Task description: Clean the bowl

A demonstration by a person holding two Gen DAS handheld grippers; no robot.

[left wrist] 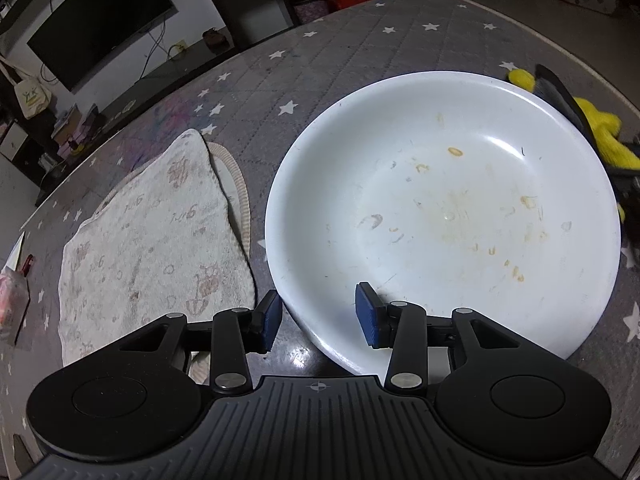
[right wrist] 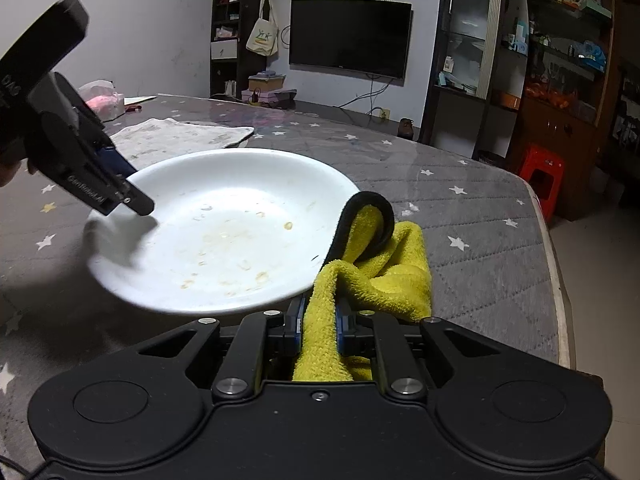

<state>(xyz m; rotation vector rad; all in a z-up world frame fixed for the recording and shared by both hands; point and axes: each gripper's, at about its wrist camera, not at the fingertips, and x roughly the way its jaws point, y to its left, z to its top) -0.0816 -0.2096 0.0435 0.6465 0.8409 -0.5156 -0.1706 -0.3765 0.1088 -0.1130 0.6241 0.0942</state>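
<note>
A shallow white bowl [left wrist: 440, 200] [right wrist: 224, 232] with yellowish dried stains lies on the grey star-patterned table cover [left wrist: 360, 40]. My left gripper [left wrist: 320, 316] [right wrist: 132, 196] straddles the bowl's near rim, one blue pad outside and one inside, with a gap on both sides. The bowl's edge by that gripper is blurred in the right wrist view. My right gripper [right wrist: 318, 320] is shut on a yellow cloth [right wrist: 384, 276] with a black backing, held beside the bowl's right rim. From the left wrist, the cloth [left wrist: 600, 128] shows at the bowl's far right edge.
A patterned white towel [left wrist: 152, 240] [right wrist: 180, 136] lies flat on the table left of the bowl. A pink bag [right wrist: 104, 100] sits at the table's far corner. Beyond the table edge stand a red stool [right wrist: 540, 176], a television [right wrist: 348, 36] and shelves.
</note>
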